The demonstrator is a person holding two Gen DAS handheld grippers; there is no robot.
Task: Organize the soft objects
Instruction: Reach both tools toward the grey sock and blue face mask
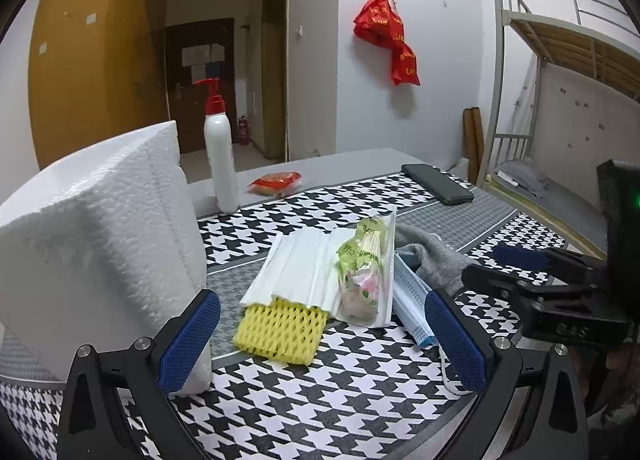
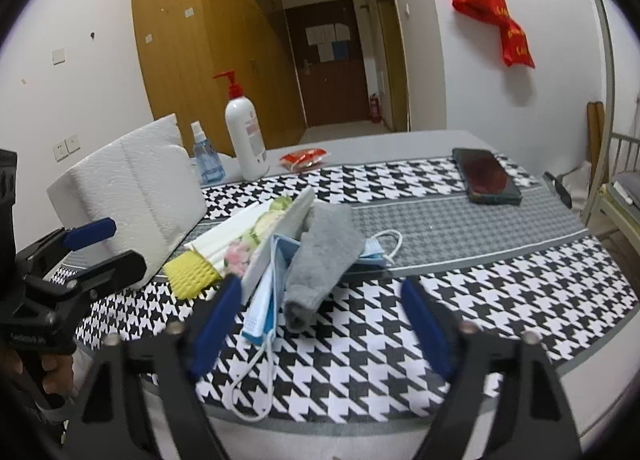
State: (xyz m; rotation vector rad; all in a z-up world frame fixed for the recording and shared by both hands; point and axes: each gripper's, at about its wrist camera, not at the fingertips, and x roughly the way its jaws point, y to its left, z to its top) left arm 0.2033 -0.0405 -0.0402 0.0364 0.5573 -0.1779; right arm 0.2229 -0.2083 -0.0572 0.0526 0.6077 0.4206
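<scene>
Approach step. Soft pile mid-worktop: grey sock (image 2: 320, 256) on blue mask (image 2: 262, 300), beside yellow foam net (image 1: 280, 330). Left gripper (image 1: 322, 340) & right gripper (image 2: 316, 328): jaws wide, empty. Next: close on sock.

The left gripper (image 1: 322, 334) points forward and slightly down, jaws spread wide, nothing between its pads. At its 3 o'clock, the right gripper (image 2: 322, 326) matches that tilt, jaws parted, gripping nothing.
</scene>
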